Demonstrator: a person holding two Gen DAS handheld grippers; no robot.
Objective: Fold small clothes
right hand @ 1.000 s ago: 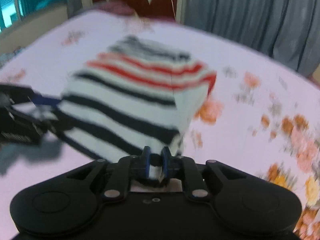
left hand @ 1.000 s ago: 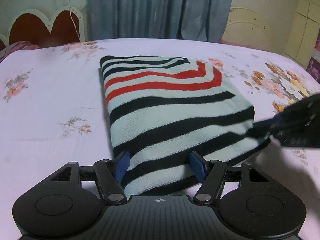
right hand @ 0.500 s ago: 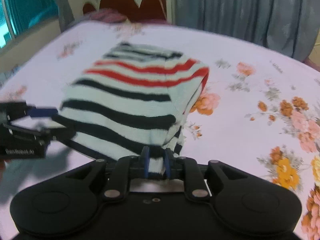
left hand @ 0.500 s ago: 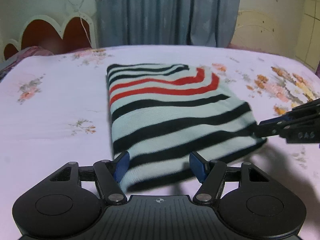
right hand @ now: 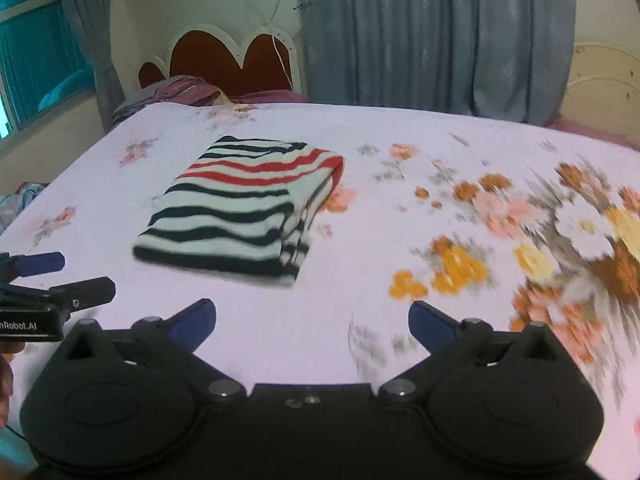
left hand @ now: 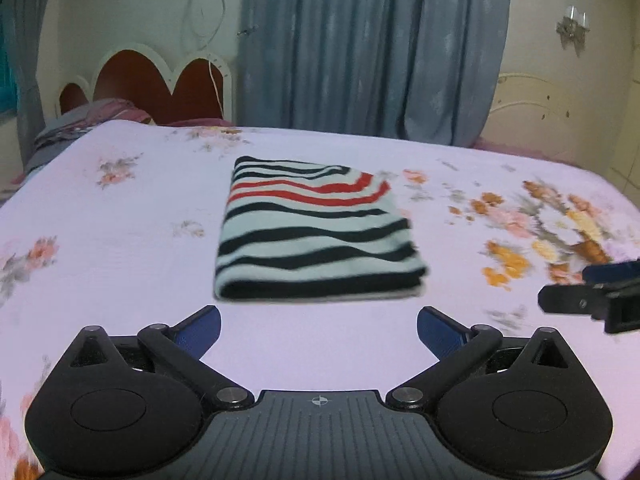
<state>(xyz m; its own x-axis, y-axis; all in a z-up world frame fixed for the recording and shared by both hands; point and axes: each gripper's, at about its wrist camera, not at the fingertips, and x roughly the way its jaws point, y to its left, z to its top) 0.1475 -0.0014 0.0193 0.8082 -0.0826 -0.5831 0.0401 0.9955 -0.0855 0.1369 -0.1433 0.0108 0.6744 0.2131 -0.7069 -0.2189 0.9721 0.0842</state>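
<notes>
- A striped top (left hand: 316, 236), folded into a neat rectangle, is lying flat on the bed (left hand: 120, 248), at 12 o'clock from the left gripper (left hand: 319, 330).
- The left gripper is hovering just short of its near edge, fingers (left hand: 199, 327) spread wide, holding nothing.
- The right gripper (right hand: 312, 320) is facing the top at 11 o'clock, also spread and empty.
- Judging by both being clear, the fold looks finished.
</notes>
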